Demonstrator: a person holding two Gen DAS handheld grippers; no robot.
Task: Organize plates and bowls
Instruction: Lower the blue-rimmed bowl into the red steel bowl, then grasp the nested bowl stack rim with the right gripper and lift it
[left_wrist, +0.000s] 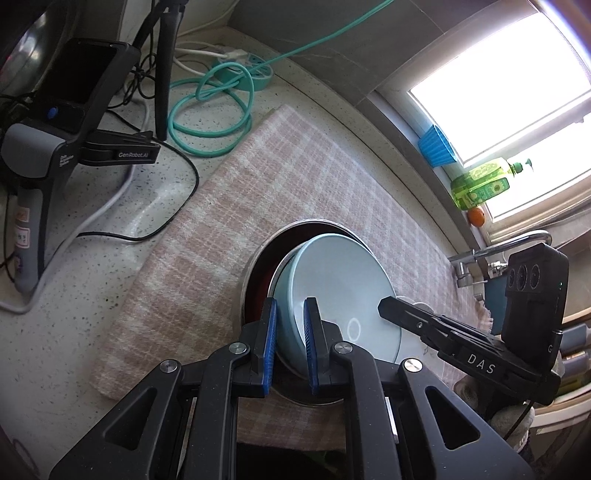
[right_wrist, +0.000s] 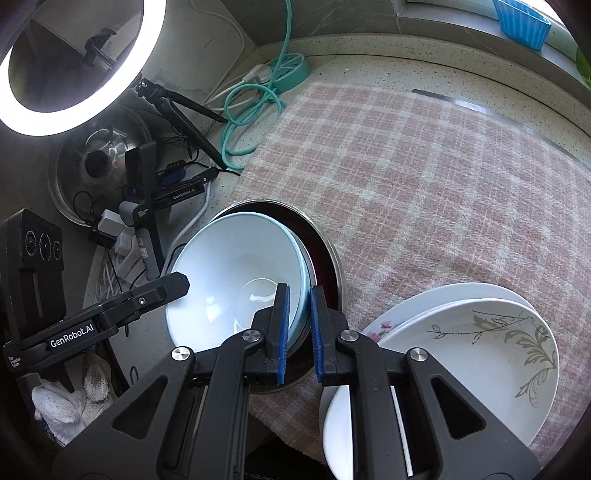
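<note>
A pale blue bowl (left_wrist: 340, 280) sits tilted inside a metal bowl with a dark red inside (left_wrist: 258, 273) on the pink checked cloth. My left gripper (left_wrist: 290, 345) is shut on the blue bowl's near-left rim. My right gripper (right_wrist: 299, 332) is shut on the opposite rim of the same blue bowl (right_wrist: 229, 280), with the metal bowl (right_wrist: 332, 266) behind it. The right gripper also shows in the left wrist view (left_wrist: 388, 306), and the left gripper shows in the right wrist view (right_wrist: 177, 284). A stack of white patterned plates (right_wrist: 472, 339) lies to the right of the bowls.
The checked cloth (right_wrist: 424, 177) covers a speckled counter (left_wrist: 74, 295). A spare gripper on a stand (left_wrist: 55, 147), teal cable and power strip (left_wrist: 221, 96), ring light (right_wrist: 74, 66) and pot lid (right_wrist: 92, 162) crowd the left. A faucet (left_wrist: 509, 247), soap bottle (left_wrist: 480, 184) and blue cup (left_wrist: 437, 146) are by the window.
</note>
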